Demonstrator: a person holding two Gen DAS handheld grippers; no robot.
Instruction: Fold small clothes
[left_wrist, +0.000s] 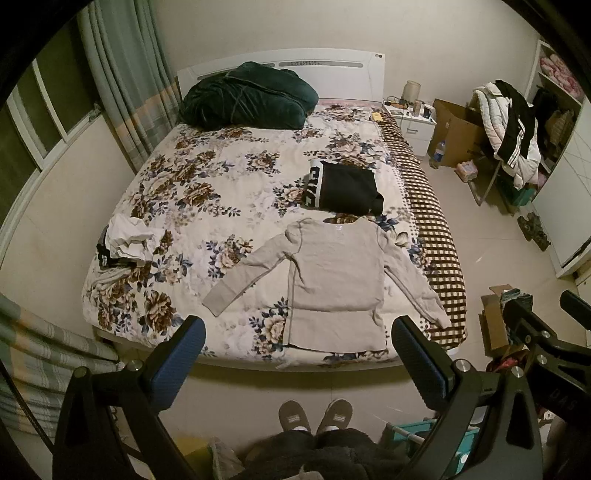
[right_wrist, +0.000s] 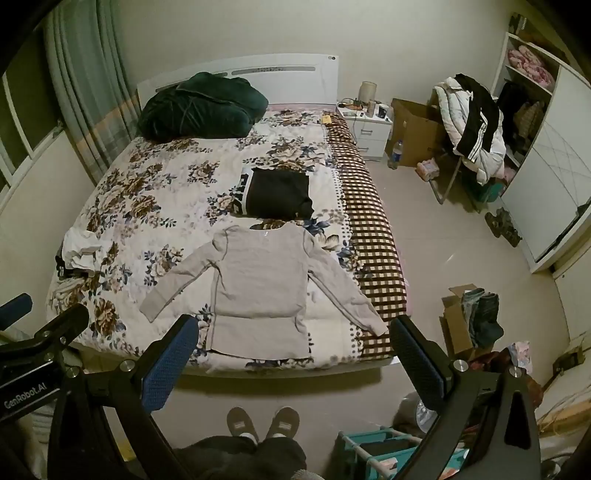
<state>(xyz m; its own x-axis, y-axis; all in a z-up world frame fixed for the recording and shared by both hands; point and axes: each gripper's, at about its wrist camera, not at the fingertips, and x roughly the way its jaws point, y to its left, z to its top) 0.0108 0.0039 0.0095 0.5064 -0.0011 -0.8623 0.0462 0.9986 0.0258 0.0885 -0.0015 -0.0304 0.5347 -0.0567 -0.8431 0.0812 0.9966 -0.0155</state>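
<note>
A beige long-sleeved shirt (left_wrist: 336, 280) lies flat on the floral bed, sleeves spread, hem at the near edge; it also shows in the right wrist view (right_wrist: 262, 284). A folded black garment (left_wrist: 343, 188) lies just beyond its collar, also in the right wrist view (right_wrist: 277, 195). A crumpled pile of white and dark clothes (left_wrist: 125, 243) sits at the bed's left edge, also in the right wrist view (right_wrist: 79, 251). My left gripper (left_wrist: 297, 332) is open and empty, held high above the bed's foot. My right gripper (right_wrist: 293, 332) is open and empty beside it.
A dark green duvet (left_wrist: 247, 96) lies by the headboard. A checked blanket (left_wrist: 432, 236) runs along the bed's right side. A nightstand (right_wrist: 369, 129), cardboard boxes (right_wrist: 461, 325), a clothes-laden chair (right_wrist: 472, 122) and a wardrobe (right_wrist: 546, 184) stand right. My slippered feet (right_wrist: 262, 421) stand at the bed's foot.
</note>
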